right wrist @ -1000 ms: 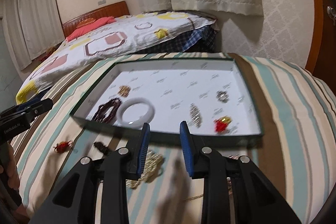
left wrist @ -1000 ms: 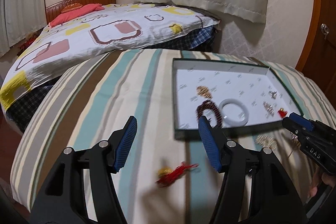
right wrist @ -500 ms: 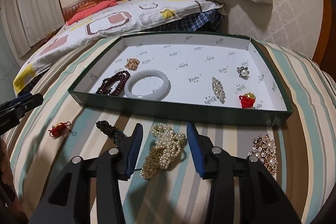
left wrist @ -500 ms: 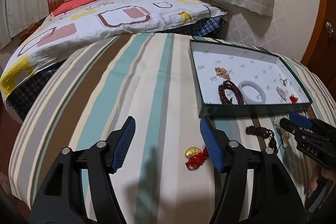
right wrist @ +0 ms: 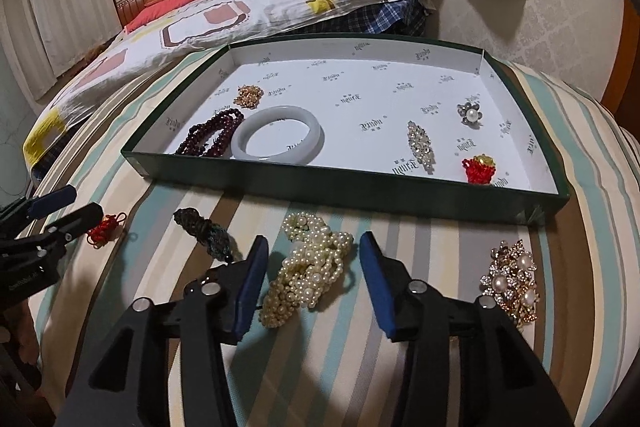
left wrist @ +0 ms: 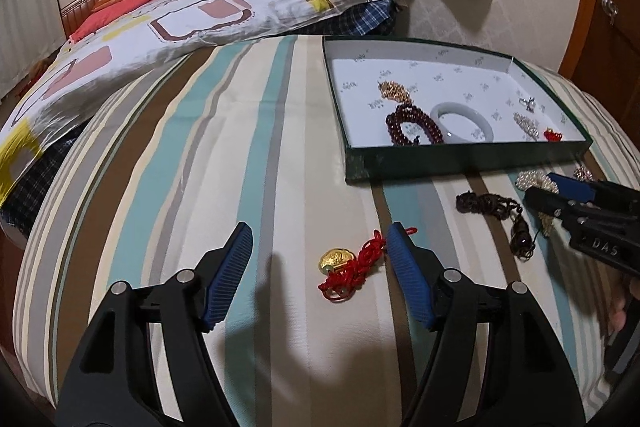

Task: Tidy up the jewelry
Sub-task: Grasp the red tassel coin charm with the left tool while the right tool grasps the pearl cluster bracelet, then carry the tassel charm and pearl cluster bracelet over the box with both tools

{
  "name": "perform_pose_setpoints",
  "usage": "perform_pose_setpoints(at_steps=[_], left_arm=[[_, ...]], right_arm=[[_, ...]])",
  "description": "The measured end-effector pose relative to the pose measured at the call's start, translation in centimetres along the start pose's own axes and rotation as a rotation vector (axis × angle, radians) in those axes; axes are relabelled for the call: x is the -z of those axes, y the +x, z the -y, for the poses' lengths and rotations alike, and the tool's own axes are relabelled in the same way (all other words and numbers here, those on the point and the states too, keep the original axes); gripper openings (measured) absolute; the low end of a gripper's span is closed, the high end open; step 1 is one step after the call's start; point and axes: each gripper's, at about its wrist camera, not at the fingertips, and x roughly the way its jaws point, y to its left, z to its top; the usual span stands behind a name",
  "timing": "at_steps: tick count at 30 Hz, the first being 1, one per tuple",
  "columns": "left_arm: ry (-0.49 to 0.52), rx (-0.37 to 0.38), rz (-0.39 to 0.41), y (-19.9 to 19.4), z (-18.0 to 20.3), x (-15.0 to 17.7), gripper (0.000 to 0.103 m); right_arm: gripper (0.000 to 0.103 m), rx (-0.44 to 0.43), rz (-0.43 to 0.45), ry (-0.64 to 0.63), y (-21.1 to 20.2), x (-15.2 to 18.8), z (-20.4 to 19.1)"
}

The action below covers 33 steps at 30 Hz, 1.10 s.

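Striped bedspread (right wrist: 592, 163); pearl strand (right wrist: 308, 267) between parted right tongs (right wrist: 310, 255).

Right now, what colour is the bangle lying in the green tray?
Pale greyish white. The bangle shows best in the right wrist view.

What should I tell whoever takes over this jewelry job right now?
Left tongs: open, straddling the red-cord gold charm on the bed cover; jaws have just been opening, nothing gripped.
Right tongs: open around the pearl bundle, pads not pressing; jaws have just been closing.
Done, in the green tray: white bangle, dark red beads, gold piece, long crystal brooch, pearl flower, red knot.
Left on the cover: charm, pearls, dark cord bracelet, gold pearl brooch.
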Motion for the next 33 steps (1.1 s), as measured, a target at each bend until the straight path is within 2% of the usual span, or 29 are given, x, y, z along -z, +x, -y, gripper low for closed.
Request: perform_pose_setpoints(at_steps=[2, 5, 10, 13, 15, 17, 23, 24, 33], left_arm=[[0.016, -0.003, 0.000, 0.2, 0.2, 0.1, 0.068], [0.037, -0.002, -0.009, 0.6, 0.6, 0.4, 0.068], [0.067, 0.007, -0.025, 1.3, 1.1, 1.0, 0.063], [0.089, 0.034, -0.016, 1.2, 1.6, 1.0, 0.045], [0.133, 0.054, -0.006, 1.0, 2.5, 1.2, 0.025], [0.166, 0.042, 0.004, 1.0, 3.1, 1.3, 0.022], [0.136, 0.069, 0.009, 0.7, 2.7, 1.1, 0.019], [0.136, 0.073, 0.014, 0.6, 2.8, 1.0, 0.009], [0.127, 0.085, 0.057, -0.8, 3.2, 0.3, 0.009]], right_arm=[[0.032, -0.001, -0.001, 0.000, 0.0, 0.0, 0.2], [0.025, -0.008, -0.002, 0.000, -0.1, 0.1, 0.3], [0.022, -0.026, 0.022, 0.003, -0.6, 0.1, 0.4], [0.022, -0.033, 0.049, 0.004, -1.1, 0.2, 0.5], [0.022, -0.038, 0.062, 0.004, -1.4, 0.3, 0.6], [0.022, -0.041, 0.080, 0.004, -1.7, 0.3, 0.6], [0.022, -0.044, 0.109, 0.005, -2.4, 0.4, 0.8], [0.022, -0.044, 0.113, 0.006, -2.4, 0.4, 0.9], [0.022, -0.030, 0.150, 0.008, -3.5, 0.7, 1.3]])
